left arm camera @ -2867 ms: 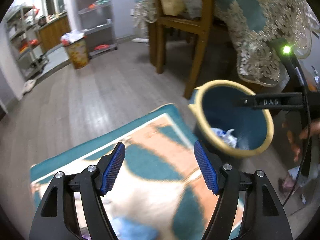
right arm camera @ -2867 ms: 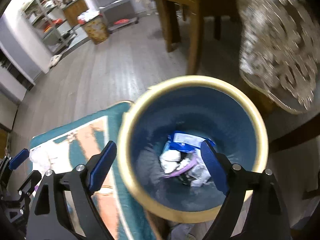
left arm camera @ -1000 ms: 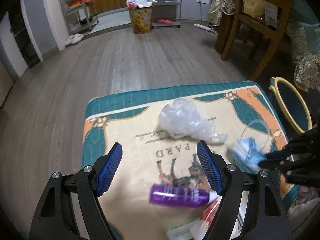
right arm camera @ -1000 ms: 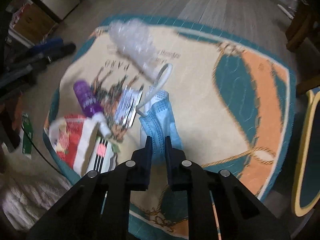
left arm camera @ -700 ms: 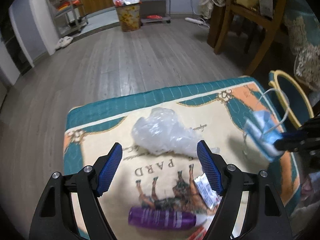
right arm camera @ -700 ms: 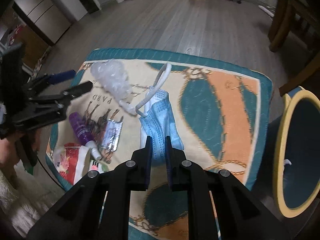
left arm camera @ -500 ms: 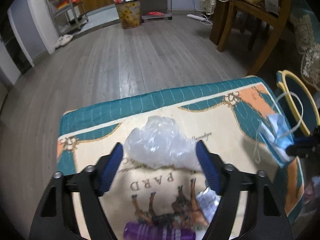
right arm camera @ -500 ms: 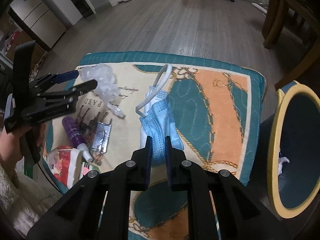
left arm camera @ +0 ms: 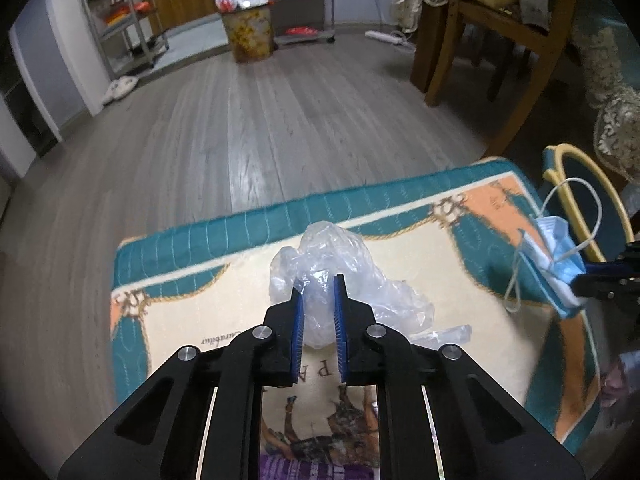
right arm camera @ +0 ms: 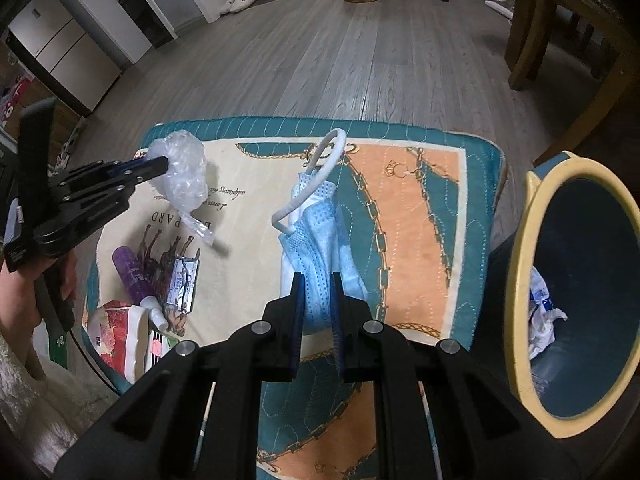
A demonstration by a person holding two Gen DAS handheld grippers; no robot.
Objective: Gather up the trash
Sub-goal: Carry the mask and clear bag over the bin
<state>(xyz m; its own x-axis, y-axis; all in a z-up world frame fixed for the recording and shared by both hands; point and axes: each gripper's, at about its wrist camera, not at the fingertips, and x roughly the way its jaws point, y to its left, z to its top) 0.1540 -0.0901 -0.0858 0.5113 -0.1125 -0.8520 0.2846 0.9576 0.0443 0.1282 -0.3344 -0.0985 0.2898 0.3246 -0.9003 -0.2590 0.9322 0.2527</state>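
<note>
A crumpled clear plastic bag (left arm camera: pixel 344 276) lies on the patterned mat (left arm camera: pixel 180 280). My left gripper (left arm camera: pixel 318 284) is closing, and its blue pads squeeze the bag between them; from the right wrist view the same bag (right arm camera: pixel 182 172) sits at that gripper's tips (right arm camera: pixel 160 164). My right gripper (right arm camera: pixel 318 280) is shut on a blue face mask (right arm camera: pixel 316 236) that hangs above the mat, its white ear loop curling upward. The blue bin with a yellow rim (right arm camera: pixel 524 264) stands at the right and holds crumpled paper (right arm camera: pixel 540 320). From the left wrist view the mask (left arm camera: pixel 556 264) dangles near the bin (left arm camera: pixel 576 168).
On the mat's near left lie a purple bottle (right arm camera: pixel 132 276), a silver packet (right arm camera: pixel 182 280) and a red-and-white wrapper (right arm camera: pixel 116 328). A wooden chair (left arm camera: pixel 480 40) and a lace-edged tablecloth (left arm camera: pixel 616 120) stand beyond the bin. A flowered trash can (left arm camera: pixel 248 32) is across the wood floor.
My left gripper moved forward over the mat and closed from wide open onto the plastic bag. The right gripper carried the mask up and toward the bin.
</note>
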